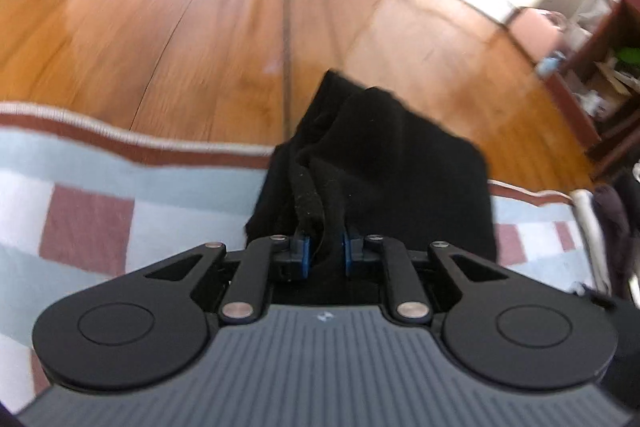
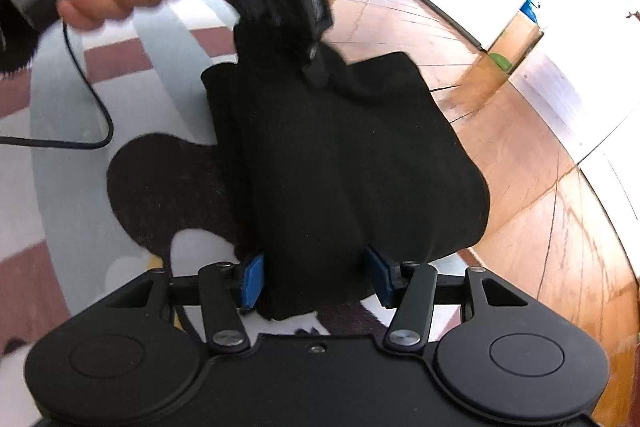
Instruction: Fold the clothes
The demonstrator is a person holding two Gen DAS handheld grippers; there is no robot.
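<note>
- L gripper [image 1: 325, 254]: pads nipped tight on a bunched edge of the black garment [image 1: 384, 163], so cloth hangs off it, lifted over the rug [image 1: 80, 195] edge nr the wood floor [image 1: 160, 7]
- R gripper [image 2: 316, 281]: pads apart w/ cloth between; real pinch or not – can't tell

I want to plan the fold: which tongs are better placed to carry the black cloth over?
Left, probably. The left tongs are shut on the black cloth; the right tongs stand wider around a thick bundle.
</note>
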